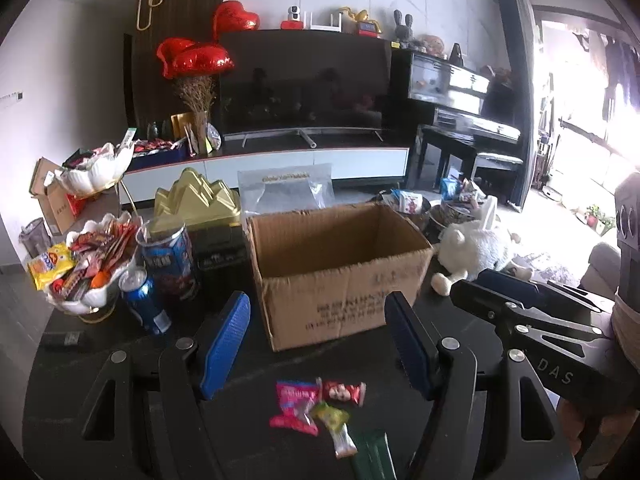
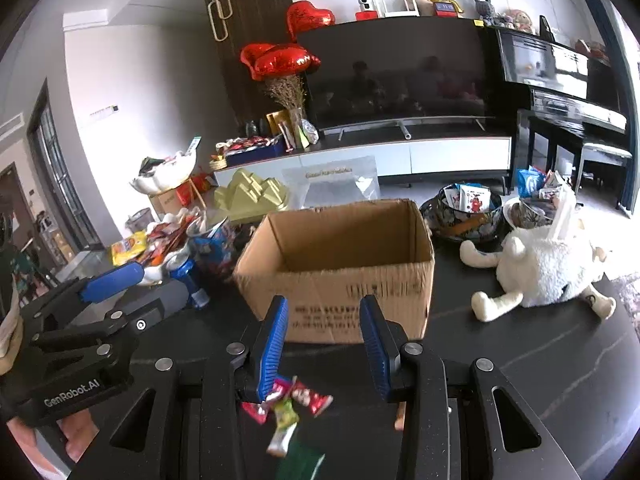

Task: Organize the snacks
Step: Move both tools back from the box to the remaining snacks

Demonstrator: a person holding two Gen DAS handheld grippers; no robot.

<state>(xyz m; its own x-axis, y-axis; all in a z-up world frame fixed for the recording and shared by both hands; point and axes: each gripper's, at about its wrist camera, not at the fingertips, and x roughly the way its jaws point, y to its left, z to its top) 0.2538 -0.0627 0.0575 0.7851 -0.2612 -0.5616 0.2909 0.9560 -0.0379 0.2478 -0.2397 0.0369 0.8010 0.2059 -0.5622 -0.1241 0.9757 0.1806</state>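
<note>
An open, empty cardboard box [image 1: 340, 268] stands on the dark table; it also shows in the right wrist view [image 2: 340, 272]. In front of it lie loose snacks: a pink packet [image 1: 296, 404], a red candy [image 1: 344, 392], a green wrapper [image 1: 334, 424] and a dark green packet [image 1: 372, 456]. The same pile [image 2: 288, 408] shows in the right wrist view. My left gripper [image 1: 318, 344] is open above the pile. My right gripper [image 2: 324, 344] is open over it too, and it shows from the side at the right of the left wrist view [image 1: 500, 292]. Both are empty.
White shell bowls of snacks [image 1: 92, 268], a blue can [image 1: 146, 304] and a blue tin [image 1: 170, 256] stand left of the box. A gold box [image 1: 196, 200] and a clear bag [image 1: 286, 190] are behind. A white plush toy [image 2: 540, 268] and patterned bowls [image 2: 464, 216] are right.
</note>
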